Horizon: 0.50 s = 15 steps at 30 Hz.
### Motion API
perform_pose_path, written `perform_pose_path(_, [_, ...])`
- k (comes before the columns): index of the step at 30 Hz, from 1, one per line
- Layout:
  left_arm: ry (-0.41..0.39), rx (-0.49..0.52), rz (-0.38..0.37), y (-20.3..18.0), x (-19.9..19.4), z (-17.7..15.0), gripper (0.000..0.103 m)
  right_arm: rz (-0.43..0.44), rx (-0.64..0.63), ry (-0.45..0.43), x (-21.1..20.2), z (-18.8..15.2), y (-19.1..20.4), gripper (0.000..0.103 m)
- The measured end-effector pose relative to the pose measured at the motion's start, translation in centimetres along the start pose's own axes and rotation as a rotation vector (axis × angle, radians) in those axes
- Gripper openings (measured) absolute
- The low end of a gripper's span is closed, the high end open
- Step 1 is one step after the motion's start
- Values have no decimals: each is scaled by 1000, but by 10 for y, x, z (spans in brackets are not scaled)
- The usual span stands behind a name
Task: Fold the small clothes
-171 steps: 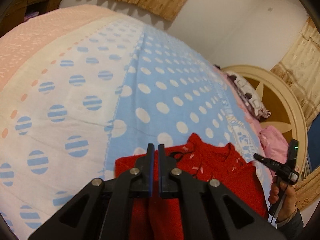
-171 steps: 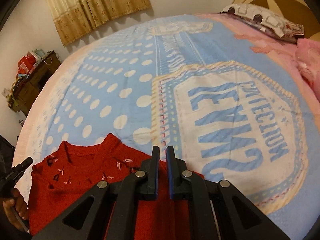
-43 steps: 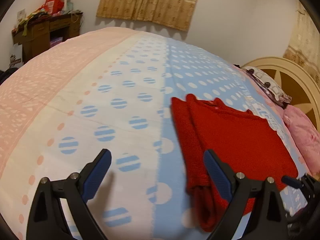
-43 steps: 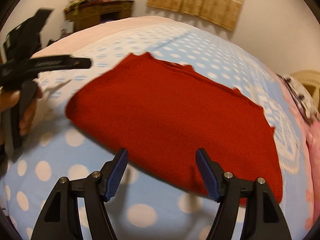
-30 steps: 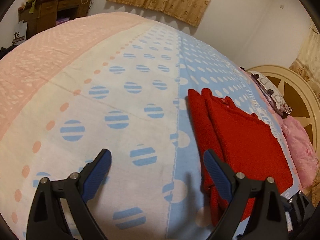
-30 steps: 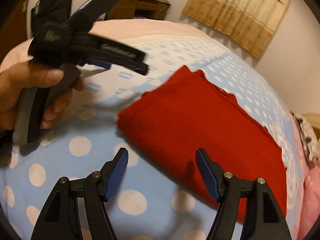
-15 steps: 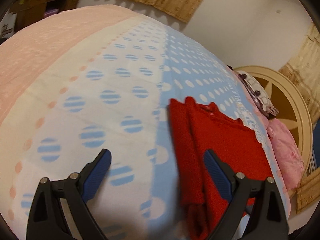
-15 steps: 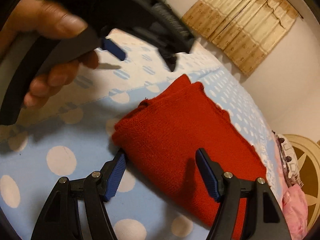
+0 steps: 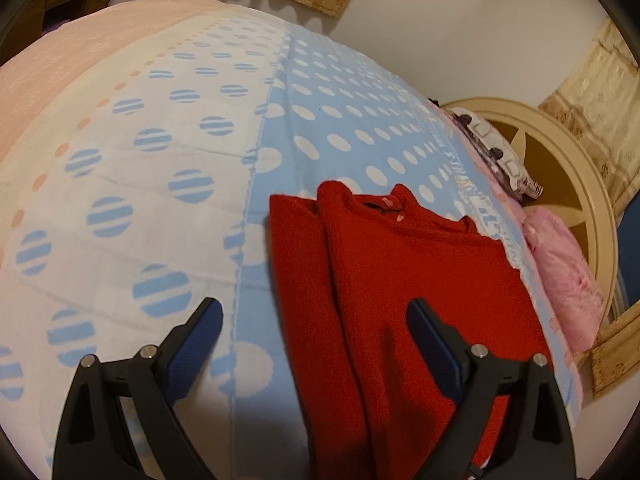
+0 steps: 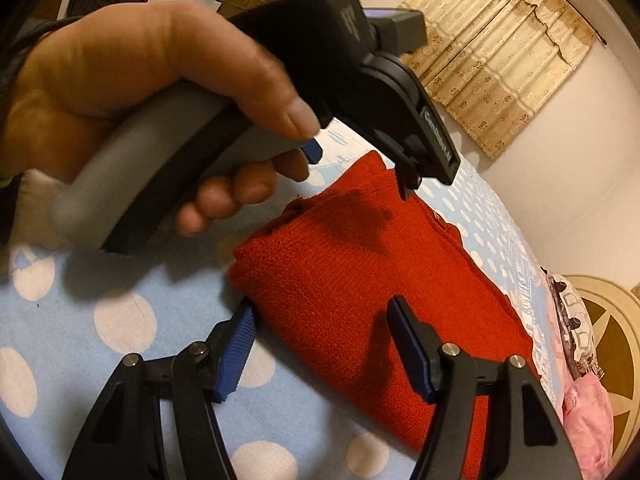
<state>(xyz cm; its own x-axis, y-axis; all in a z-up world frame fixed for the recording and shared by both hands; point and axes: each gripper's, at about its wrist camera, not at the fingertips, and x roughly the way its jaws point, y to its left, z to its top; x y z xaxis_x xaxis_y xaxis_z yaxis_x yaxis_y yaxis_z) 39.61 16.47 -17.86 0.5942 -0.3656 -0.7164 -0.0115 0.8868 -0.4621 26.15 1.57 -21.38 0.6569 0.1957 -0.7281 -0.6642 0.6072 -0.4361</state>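
Far left of the left wrist view is bare bedspread (image 9: 132,168), lots of open room there, nothing in the way out to the pink band. Left gripper (image 9: 314,332) has jaws spread wide, empty; its left finger hangs over the spotted cover, its right finger over the red sweater (image 9: 400,280), with the sweater's left folded edge running between them. The sweater lies folded lengthwise on the blue dotted part of the bedspread, neckline away from the camera. Right of it things get tight: pink bedding (image 9: 560,272) and the headboard (image 9: 580,184) are near, so little room to swing that way. In the right wrist view, the person's left hand (image 10: 132,112) and its gripper body crowd the upper left, just above the sweater's far corner. Right gripper (image 10: 320,344) is closing, with the near corner of the sweater between the jaws, pads not clearly pressing yet, nothing held. Risks, as I judge it: a closing grip may catch only the top layer and peel the fold open; a pad could snag the bedspread along with the knit; the two grippers are close enough to bump if both move inward.
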Motion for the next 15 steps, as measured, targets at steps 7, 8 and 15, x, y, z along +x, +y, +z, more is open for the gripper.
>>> perform_pose_path(7, [2,-18,-57,6,7,9,91,3,-8,3,0,3,1,64])
perform_pose_path(8, [1,-14,-63,4,8,9,80,11,-9,3,0,4,0,60])
perform_pose_path(15, [50,-58,-124,11,17,13,19,38,-10,-1,-7,4,0,13])
